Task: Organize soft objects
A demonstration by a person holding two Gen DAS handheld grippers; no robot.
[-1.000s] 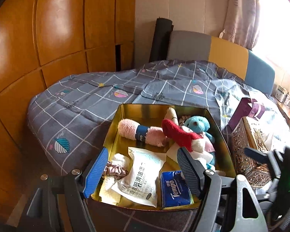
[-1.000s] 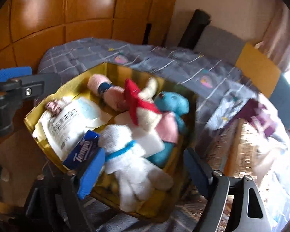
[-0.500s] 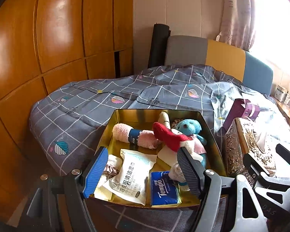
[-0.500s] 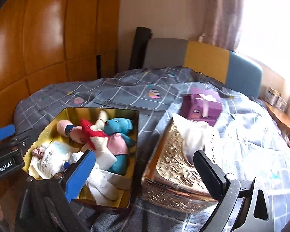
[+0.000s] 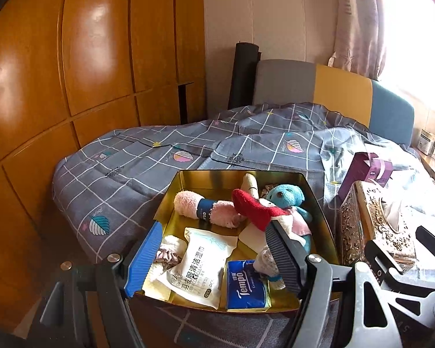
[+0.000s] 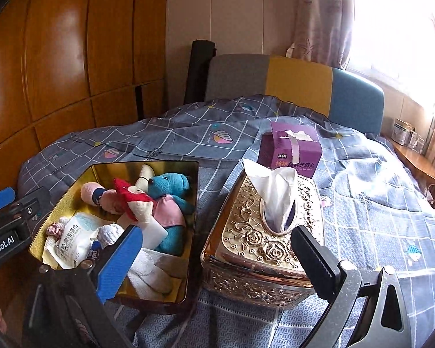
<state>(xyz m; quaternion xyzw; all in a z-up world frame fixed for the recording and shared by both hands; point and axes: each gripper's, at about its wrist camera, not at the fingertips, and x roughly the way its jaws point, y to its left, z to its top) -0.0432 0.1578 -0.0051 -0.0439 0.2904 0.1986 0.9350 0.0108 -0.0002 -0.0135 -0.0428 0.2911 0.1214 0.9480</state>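
A gold tin box (image 5: 211, 179) (image 6: 192, 211) sits on the bed's near end, filled with soft things: a blue teddy bear (image 5: 287, 195) (image 6: 168, 185), a red-hatted plush (image 5: 255, 206) (image 6: 130, 194), a pink rolled towel (image 5: 188, 203), a white wipes pack (image 5: 203, 264), a blue Tempo tissue pack (image 5: 245, 284), a pink scrunchie (image 5: 166, 256) and a white knitted toy (image 6: 148, 272). My left gripper (image 5: 214, 258) is open and empty above the box's near edge. My right gripper (image 6: 217, 264) is open and empty, between the box and the ornate tissue holder.
An ornate gold tissue holder (image 6: 264, 237) (image 5: 374, 220) stands right of the box, a purple carton (image 6: 290, 150) (image 5: 365, 168) behind it. Grey checked quilt (image 6: 377, 203) covers the bed. Wooden wardrobe doors (image 5: 72, 72) stand left, a padded headboard (image 6: 298, 87) behind.
Both grippers have drawn back and up from the box. The right one swung right, so the tissue holder and purple carton came into its view. Both stayed open.
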